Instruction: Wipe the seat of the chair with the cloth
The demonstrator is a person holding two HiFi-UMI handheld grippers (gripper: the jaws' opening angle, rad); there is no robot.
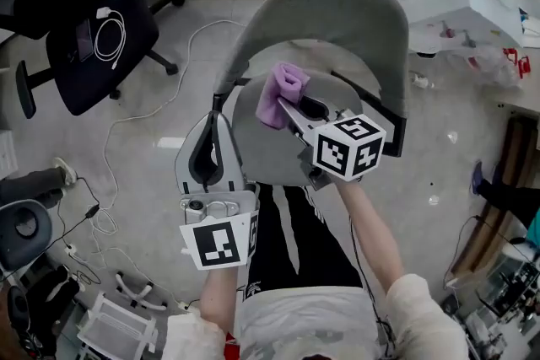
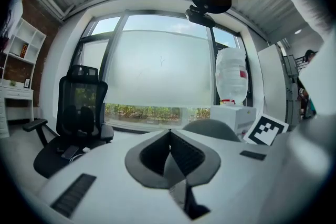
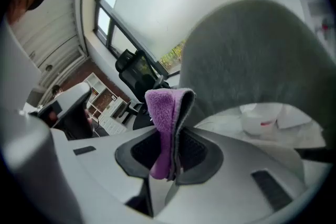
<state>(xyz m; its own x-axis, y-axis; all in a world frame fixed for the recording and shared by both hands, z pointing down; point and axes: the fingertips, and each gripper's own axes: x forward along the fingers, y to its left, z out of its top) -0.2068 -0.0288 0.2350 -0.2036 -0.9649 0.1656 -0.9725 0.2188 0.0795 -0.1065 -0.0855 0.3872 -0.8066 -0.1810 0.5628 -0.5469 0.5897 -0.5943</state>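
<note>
Gripping: the right claw is clamped on the purple cloth. The folded end of the cloth stands out past the claw's tips.
Cloth position: it is held over the rear part of the seat, just in front of the grey backrest. Whether it touches the seat cannot be told.
Left claw: the left claw has its jaws together with nothing between them. It sits beside the seat's left edge, apart from the cloth.
Chair: the grey seat is round, and the curved backrest wraps its far side.
Person: both forearms reach forward from the near edge of the seat.
Surroundings: a black office chair stands well to the left on the floor, with a coiled white cable lying on it.
</note>
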